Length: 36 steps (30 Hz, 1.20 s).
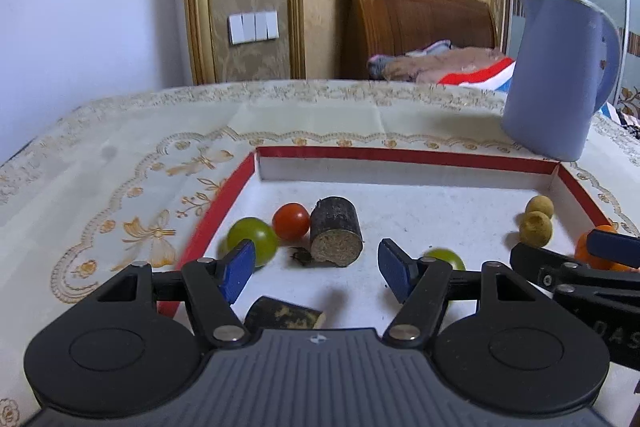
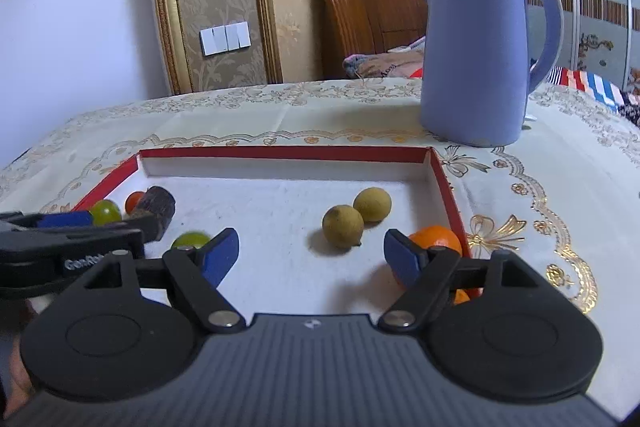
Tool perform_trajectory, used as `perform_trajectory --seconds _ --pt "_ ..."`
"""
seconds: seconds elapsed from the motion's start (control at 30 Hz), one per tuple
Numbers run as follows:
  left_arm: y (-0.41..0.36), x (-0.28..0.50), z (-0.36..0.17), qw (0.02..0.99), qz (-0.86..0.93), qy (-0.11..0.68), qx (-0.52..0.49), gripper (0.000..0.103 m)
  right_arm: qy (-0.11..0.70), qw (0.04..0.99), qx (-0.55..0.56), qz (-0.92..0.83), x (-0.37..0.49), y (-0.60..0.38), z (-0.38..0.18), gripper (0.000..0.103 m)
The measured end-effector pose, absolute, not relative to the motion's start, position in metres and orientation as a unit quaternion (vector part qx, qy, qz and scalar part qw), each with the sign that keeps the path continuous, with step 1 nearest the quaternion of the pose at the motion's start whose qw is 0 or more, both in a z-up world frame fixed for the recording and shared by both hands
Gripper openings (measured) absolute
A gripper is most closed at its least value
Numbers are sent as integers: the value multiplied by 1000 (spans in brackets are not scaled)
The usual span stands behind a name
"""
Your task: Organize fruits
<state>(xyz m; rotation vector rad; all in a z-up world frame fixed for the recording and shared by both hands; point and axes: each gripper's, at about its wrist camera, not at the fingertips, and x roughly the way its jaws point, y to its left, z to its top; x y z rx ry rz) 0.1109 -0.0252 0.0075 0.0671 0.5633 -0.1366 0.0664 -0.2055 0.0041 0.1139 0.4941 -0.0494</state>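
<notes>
Red-rimmed tray (image 1: pixel 404 154) holds, left to right: green grape (image 1: pixel 253 237), red tomato (image 1: pixel 291 221), dark cane stub (image 1: pixel 335 231), second grape (image 2: pixel 190 240), two yellowish longans (image 2: pixel 343 226), orange (image 2: pixel 435 237). Left gripper (image 1: pixel 316 269) and right gripper (image 2: pixel 311 254) both have jaws apart, nothing between them. Blue kettle (image 2: pixel 476 55) stands behind the tray.

Cloth-covered table (image 2: pixel 280 119) — red-rimmed tray (image 2: pixel 280 151), blue kettle (image 2: pixel 476 59) behind it

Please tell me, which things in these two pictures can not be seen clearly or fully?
- Orange: right wrist view, the right gripper finger covers its lower part; whether a second orange lies below is unclear.
- Near sugarcane piece: left wrist view, the left gripper body cuts it off.
- Green tomato: right wrist view, blurred, half behind a finger.
- Dark scrap: left wrist view, too small to name.
</notes>
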Motion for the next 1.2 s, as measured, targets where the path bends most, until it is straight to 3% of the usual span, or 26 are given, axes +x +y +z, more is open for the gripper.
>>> perform_trajectory --seconds 0.13,0.27,0.83,0.93,1.2 --pt "-23 101 9 959 -69 271 40 69 226 972 47 -38 59 -204 7 82" --pt "-16 93 10 960 -69 269 31 69 211 974 51 -61 49 -209 9 92" --pt "-3 57 9 961 -75 263 31 70 192 976 88 -56 5 -215 8 93" --pt "1 51 9 959 -84 268 17 75 193 976 89 -53 -3 -213 7 95" --pt "2 36 7 958 -95 268 21 76 204 974 86 -48 -17 -208 2 97"
